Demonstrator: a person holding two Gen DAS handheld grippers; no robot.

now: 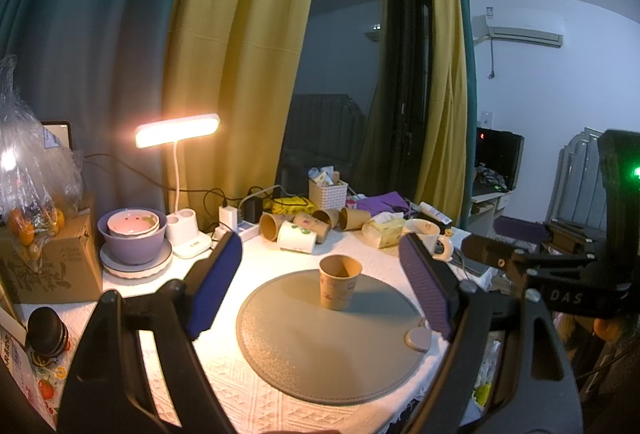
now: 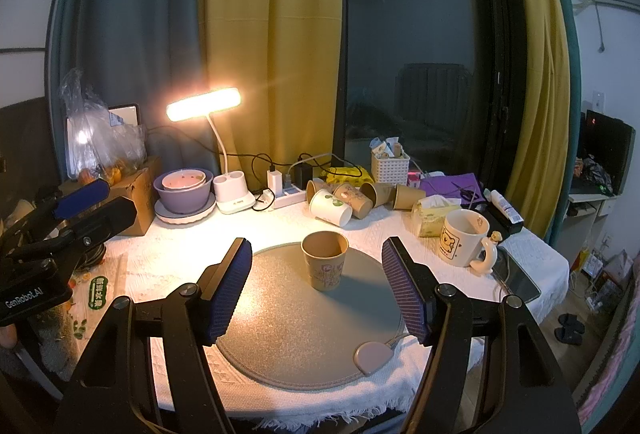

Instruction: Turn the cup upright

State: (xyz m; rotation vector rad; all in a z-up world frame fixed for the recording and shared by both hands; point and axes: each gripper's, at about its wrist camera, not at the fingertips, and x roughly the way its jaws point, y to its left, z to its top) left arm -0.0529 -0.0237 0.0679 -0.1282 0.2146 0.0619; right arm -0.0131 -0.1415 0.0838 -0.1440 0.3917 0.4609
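A brown paper cup (image 1: 339, 286) stands upright, mouth up, on the round grey mat (image 1: 332, 354); it also shows in the right wrist view (image 2: 325, 266) on the same mat (image 2: 304, 334). My left gripper (image 1: 324, 286) is open, its blue pads wide apart, held back from the cup and empty. My right gripper (image 2: 316, 288) is open too, its pads on either side of the cup but nearer the camera, touching nothing. The right gripper's body shows at the right of the left wrist view (image 1: 560, 286).
Several paper cups (image 2: 348, 199) lie on their sides at the back. A white bear mug (image 2: 466, 238), tissue pack (image 2: 434, 218), lit desk lamp (image 2: 204, 103), purple bowls (image 2: 184, 189), power strip (image 2: 286, 195), white basket (image 2: 390, 165) and cardboard box (image 1: 48, 266) crowd the table.
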